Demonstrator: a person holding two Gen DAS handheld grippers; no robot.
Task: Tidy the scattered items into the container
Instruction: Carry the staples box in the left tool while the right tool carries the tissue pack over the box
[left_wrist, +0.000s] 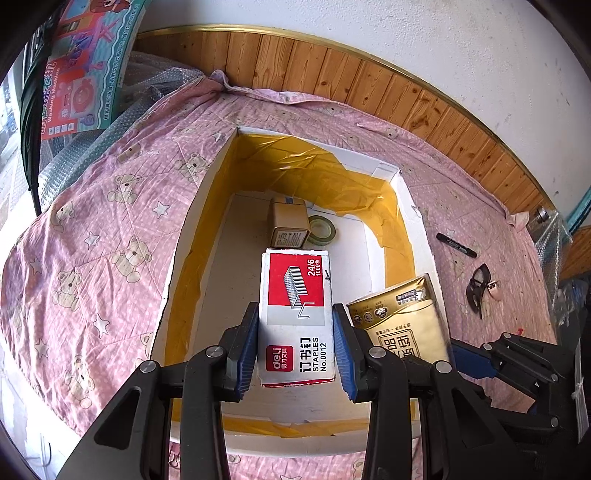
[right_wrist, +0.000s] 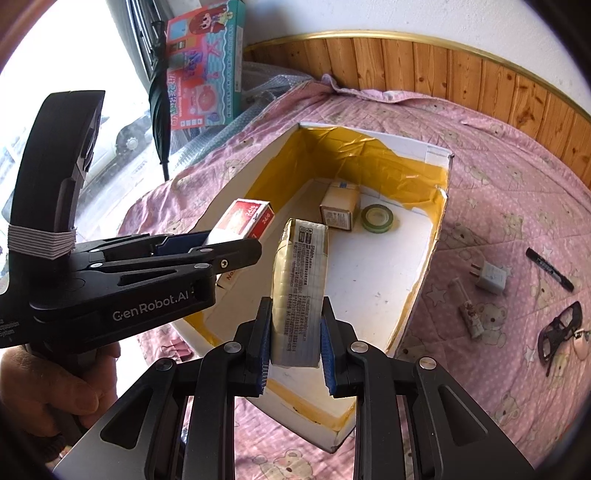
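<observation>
White cardboard box (left_wrist: 417, 221) already holds a brown carton (left_wrist: 289, 221) and tape roll (left_wrist: 321, 229); left gripper (left_wrist: 295, 345) fingers clamp a staples box (left_wrist: 295, 295), right gripper (right_wrist: 295, 349) fingers a tissue pack (right_wrist: 301, 280), both over it; marker (right_wrist: 549, 268), charger (right_wrist: 491, 276), tube (right_wrist: 471, 317) and sunglasses (right_wrist: 559, 330) remain on the bed.

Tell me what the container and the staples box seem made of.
The container looks like white foam or coated board, lined with glossy yellow tape that wrinkles and glints. The staples box looks like printed cardboard: crisp folded edges, matte red-and-white print.
</observation>
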